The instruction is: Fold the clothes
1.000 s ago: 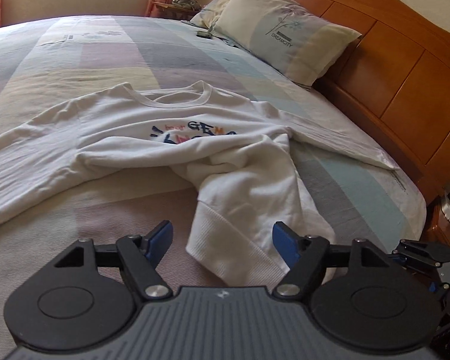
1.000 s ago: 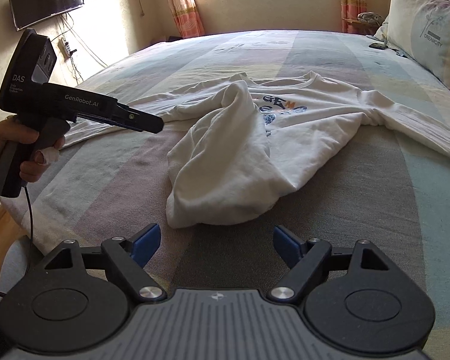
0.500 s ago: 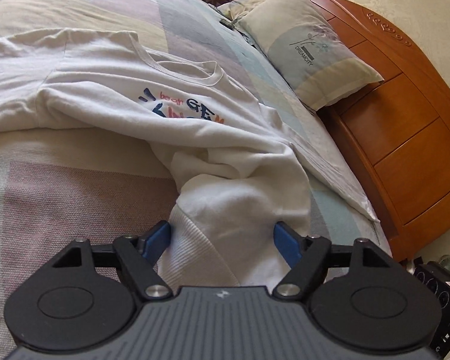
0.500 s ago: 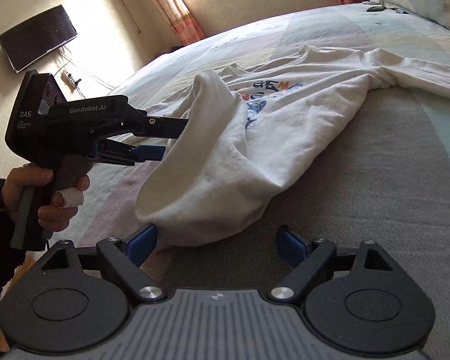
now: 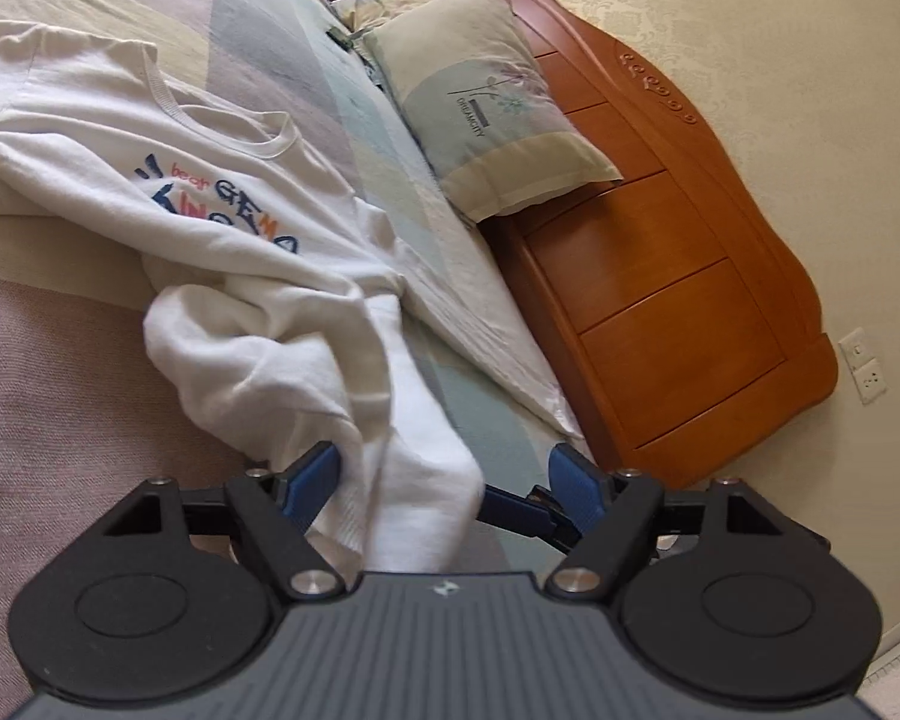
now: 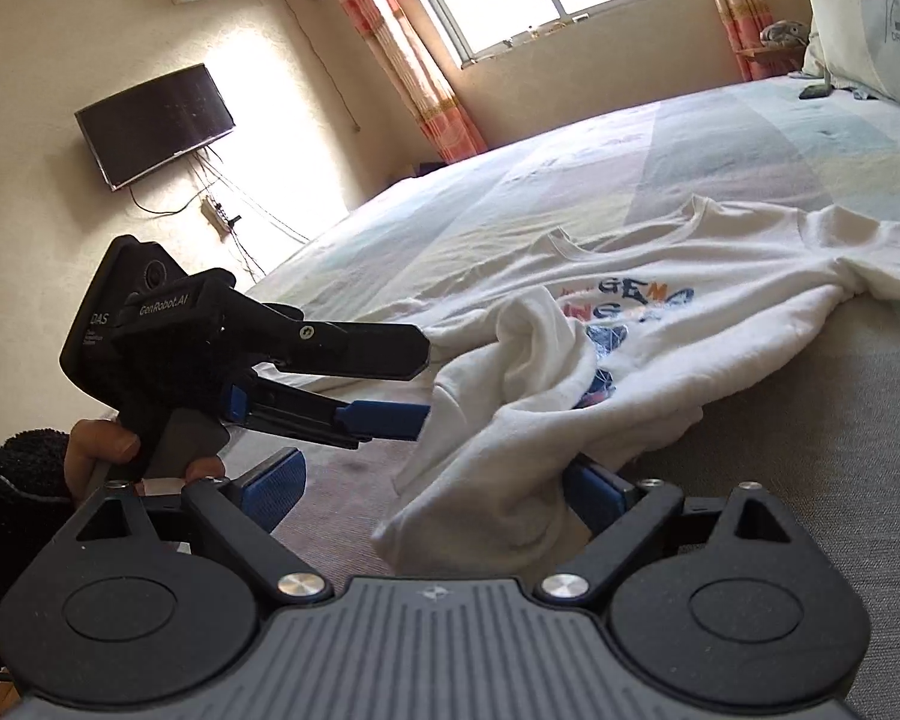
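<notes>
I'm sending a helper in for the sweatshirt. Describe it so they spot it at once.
Start at the wooden headboard and the bed before it. The white sweatshirt lies spread across the striped bedspread. Unlike the pillow, it bears colourful chest lettering and its hem is bunched.

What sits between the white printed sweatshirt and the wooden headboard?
In the left wrist view, a pale floral pillow leans against the wooden headboard, past the white printed sweatshirt and a strip of checked bedspread.

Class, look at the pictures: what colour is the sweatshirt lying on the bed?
The sweatshirt is white, with blue, red and orange lettering on its chest. The left wrist view shows it best.
</notes>
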`<action>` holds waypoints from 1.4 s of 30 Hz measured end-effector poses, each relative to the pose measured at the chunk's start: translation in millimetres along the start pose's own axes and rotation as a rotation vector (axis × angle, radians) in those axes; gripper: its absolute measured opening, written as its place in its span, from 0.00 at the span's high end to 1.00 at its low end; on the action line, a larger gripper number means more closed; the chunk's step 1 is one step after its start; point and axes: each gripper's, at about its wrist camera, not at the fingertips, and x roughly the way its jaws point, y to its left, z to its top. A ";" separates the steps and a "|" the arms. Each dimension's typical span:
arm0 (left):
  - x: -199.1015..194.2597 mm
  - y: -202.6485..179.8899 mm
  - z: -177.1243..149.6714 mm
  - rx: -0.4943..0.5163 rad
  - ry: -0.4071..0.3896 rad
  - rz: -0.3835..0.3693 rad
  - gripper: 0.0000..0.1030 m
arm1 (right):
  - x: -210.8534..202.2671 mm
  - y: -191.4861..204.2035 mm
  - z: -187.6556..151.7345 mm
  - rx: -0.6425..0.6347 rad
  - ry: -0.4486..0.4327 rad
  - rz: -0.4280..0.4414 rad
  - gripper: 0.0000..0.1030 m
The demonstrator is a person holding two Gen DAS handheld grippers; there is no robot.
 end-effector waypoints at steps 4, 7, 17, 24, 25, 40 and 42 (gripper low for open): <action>-21.4 -25.4 -8.6 0.067 -0.031 -0.022 0.25 | -22.1 19.4 4.4 -0.053 -0.028 0.024 0.07; -34.6 -31.2 -13.3 0.096 -0.034 0.082 0.25 | -33.7 30.7 1.4 -0.094 -0.020 -0.009 0.07; -46.3 -3.1 -25.7 0.078 0.052 0.602 0.24 | -26.3 47.5 -18.3 -0.161 0.056 -0.133 0.07; -49.4 10.1 -30.6 0.143 0.079 0.783 0.24 | 4.9 78.3 -9.9 -0.336 0.088 -0.230 0.18; -52.1 11.7 -30.3 0.146 0.073 0.788 0.24 | 11.6 83.3 -8.2 -0.370 0.093 -0.248 0.19; -95.5 37.0 -26.5 0.106 0.001 0.775 0.24 | 149.0 106.8 -9.3 -0.902 0.301 -0.522 0.46; -94.4 35.3 -27.5 0.115 0.002 0.766 0.24 | 151.1 98.6 -14.8 -0.937 0.338 -0.570 0.52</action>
